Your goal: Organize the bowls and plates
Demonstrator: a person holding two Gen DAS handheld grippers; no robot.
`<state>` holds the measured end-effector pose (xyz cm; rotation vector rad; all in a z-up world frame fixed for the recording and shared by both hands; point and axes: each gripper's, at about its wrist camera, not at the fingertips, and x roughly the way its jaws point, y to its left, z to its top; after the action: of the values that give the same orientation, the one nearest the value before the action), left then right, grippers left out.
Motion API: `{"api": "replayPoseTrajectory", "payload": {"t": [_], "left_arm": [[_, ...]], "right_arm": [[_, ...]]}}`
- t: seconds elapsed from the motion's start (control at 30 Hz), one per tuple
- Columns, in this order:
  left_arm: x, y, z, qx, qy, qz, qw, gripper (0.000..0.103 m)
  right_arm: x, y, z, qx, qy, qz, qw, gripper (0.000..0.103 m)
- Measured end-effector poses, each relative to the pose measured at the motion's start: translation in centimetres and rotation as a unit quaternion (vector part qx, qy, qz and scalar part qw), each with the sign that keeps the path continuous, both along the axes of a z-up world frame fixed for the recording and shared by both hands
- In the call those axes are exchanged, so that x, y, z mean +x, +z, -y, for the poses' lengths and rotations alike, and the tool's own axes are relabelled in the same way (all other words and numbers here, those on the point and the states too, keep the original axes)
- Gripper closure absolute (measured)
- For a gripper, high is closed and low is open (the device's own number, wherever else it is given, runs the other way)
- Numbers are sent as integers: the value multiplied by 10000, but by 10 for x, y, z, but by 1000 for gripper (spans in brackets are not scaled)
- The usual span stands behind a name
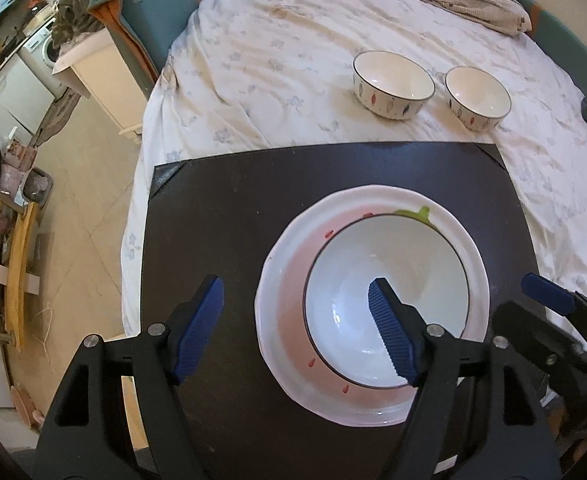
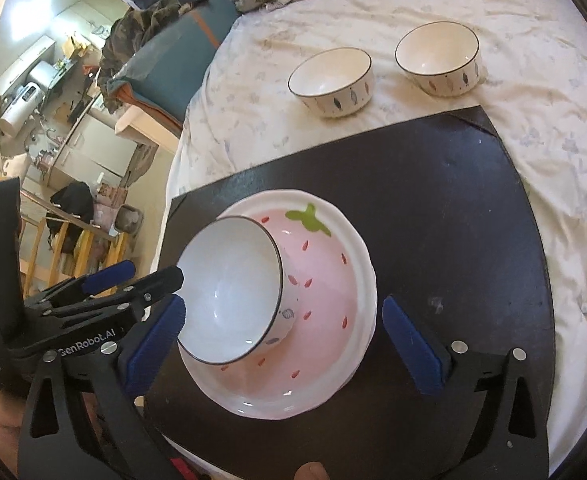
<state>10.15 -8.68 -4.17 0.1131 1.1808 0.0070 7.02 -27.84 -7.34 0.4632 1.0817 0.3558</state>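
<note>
Between the blue ribbed pads of the left gripper, nothing is being gripped: its jaws are standing partly open, one pad hanging over the inside of a white bowl with a dark rim, the other out over the black board. Beside it, the right gripper is spreading wide with nothing in its grasp, its pads flanking the pink strawberry plate. That bowl is sitting inside the plate, toward its left side, and the plate is resting on the board, which is lying on a floral bedsheet. Farther back on the sheet, two leaf-patterned bowls are standing side by side, the left one near the right one, apart from the board.
</note>
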Motion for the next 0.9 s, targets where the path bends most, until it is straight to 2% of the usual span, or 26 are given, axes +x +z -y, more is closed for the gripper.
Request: {"api": "replayPoseTrajectory", "payload": {"t": [0.33,0.67,0.9], "left_arm": [[15,10,-15,-350,610,190,9973,31],[38,29,3,-493,562,291,9968,31],[66,43,25,-711,513,344,9956,31]], "right_arm": [[4,26,16,243,-320,385,9984,1],[25,48,48,263,-651,646,9954,0],[50,53,93,580,-1144,556,9902,0]]}}
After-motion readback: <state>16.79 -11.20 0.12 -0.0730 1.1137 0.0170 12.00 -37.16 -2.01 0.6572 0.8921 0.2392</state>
